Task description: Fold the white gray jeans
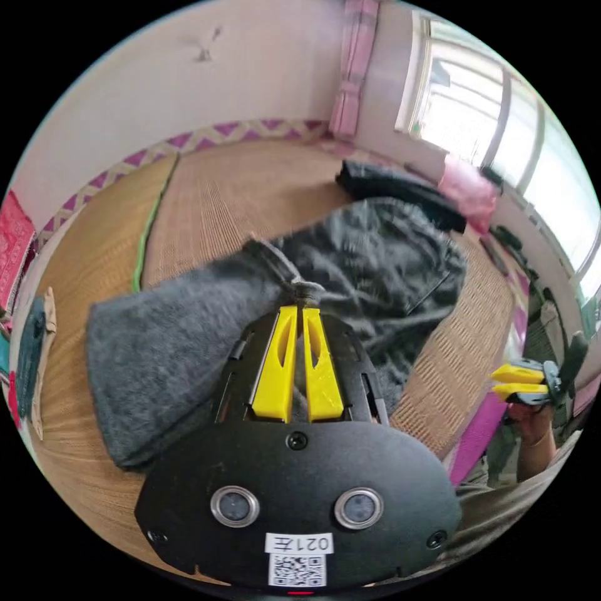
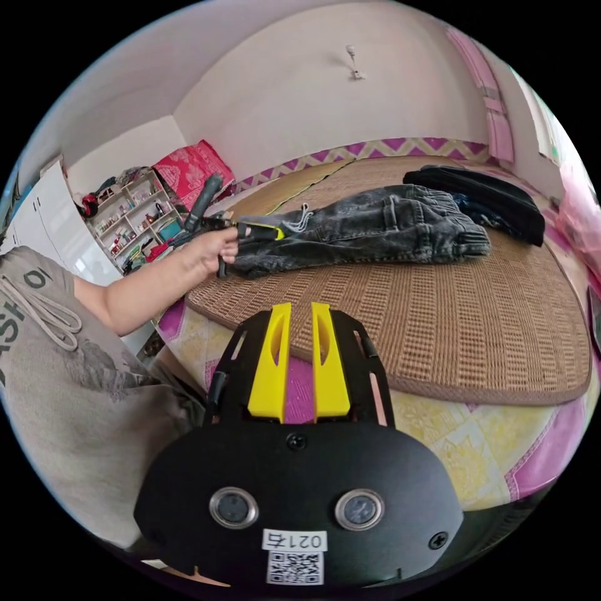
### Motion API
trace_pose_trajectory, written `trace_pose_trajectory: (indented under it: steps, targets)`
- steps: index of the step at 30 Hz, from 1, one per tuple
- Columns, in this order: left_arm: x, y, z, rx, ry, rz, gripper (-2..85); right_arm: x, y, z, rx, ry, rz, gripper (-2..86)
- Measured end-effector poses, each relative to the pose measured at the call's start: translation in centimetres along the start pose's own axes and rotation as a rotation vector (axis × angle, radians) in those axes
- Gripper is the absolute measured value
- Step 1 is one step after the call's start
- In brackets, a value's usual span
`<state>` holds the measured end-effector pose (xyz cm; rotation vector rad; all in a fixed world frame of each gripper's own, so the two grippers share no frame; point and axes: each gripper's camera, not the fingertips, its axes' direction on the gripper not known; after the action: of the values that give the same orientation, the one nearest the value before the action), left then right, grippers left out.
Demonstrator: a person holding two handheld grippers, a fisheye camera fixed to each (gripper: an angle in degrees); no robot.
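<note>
The dark grey washed jeans [image 1: 375,263] lie spread on a woven mat [image 1: 219,200]. In the left gripper view my left gripper [image 1: 300,299] is shut on a bunched edge of the denim by the drawstring. The right gripper view shows the jeans [image 2: 375,228] stretched out flat, and a hand holding the left gripper [image 2: 260,233] at their near end. My right gripper [image 2: 301,307] hovers over the mat's near edge, well short of the jeans, its jaws a narrow gap apart with nothing between them. It also appears as the right gripper [image 1: 516,383] held in a hand at the right edge.
A folded black garment [image 2: 482,188] lies on the mat [image 2: 451,325] just beyond the jeans. A pink bag [image 1: 469,188] sits by the window. A purple and yellow sheet [image 2: 463,451] borders the mat. Shelves [image 2: 131,213] stand at the left, behind the person's torso [image 2: 62,375].
</note>
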<state>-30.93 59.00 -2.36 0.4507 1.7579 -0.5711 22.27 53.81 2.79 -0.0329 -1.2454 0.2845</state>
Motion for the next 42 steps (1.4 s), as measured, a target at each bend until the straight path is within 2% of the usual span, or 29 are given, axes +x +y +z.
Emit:
trace_pose_trajectory:
  steps: [4, 9, 12, 14, 16, 20, 25, 28, 30, 33, 37, 41, 42]
  targets:
    - [1.5, -1.2, -4.3, 0.128, -0.061, 0.033, -0.9, 1.9, 1.0, -1.4, 0.009, 0.018, 0.045, 6.3]
    - [-0.2, -2.1, -2.4, 0.065, 0.002, 0.033, -0.6, 4.4, -0.6, -2.5, 0.055, 0.008, 0.127, 6.8]
    - [-1.5, -3.1, -2.6, 0.049, 0.042, 0.035, 0.4, 7.6, -2.0, -3.5, 0.123, -0.014, 0.306, 9.0]
    - [-2.9, -3.6, -1.9, 0.005, 0.114, 0.022, 3.1, 11.0, -2.9, -3.9, 0.188, -0.085, 0.497, 11.9]
    - [-5.9, -4.0, -1.3, -0.019, 0.296, -0.039, 8.6, 13.3, -3.1, -3.8, 0.237, -0.109, 0.647, 13.2]
    - [-8.2, -4.7, -1.6, -0.054, 0.435, 0.001, 13.6, 15.9, -3.0, -2.1, 0.308, -0.204, 0.904, 15.7]
    - [-12.0, -2.3, -4.4, 0.014, 0.591, 0.020, 13.0, 16.4, -4.3, 0.3, 0.401, -0.314, 1.037, 14.4]
    - [-15.4, 0.0, -6.9, 0.057, 0.619, -0.006, 12.8, 16.4, -5.2, 1.9, 0.428, -0.387, 1.105, 9.6]
    - [-17.9, 1.8, -8.9, 0.086, 0.625, -0.023, 12.6, 14.9, -6.6, 1.4, 0.451, -0.366, 1.051, 7.1]
    - [-22.2, 5.5, -12.6, 0.130, 0.615, -0.052, 11.8, 8.9, -12.8, -1.4, 0.440, -0.191, 0.789, 6.1]
    - [-26.9, 11.0, -17.6, 0.197, 0.540, -0.088, 11.2, -6.3, -23.4, -2.4, 0.411, -0.005, 0.294, 5.9]
    - [-29.5, 15.0, -20.8, 0.237, 0.487, -0.113, 10.8, -24.9, -30.3, 3.4, 0.286, 0.165, -0.206, 5.9]
    - [-30.1, 16.2, -21.5, 0.244, 0.475, -0.120, 10.8, -27.4, -30.7, 4.9, 0.264, 0.184, -0.270, 5.9]
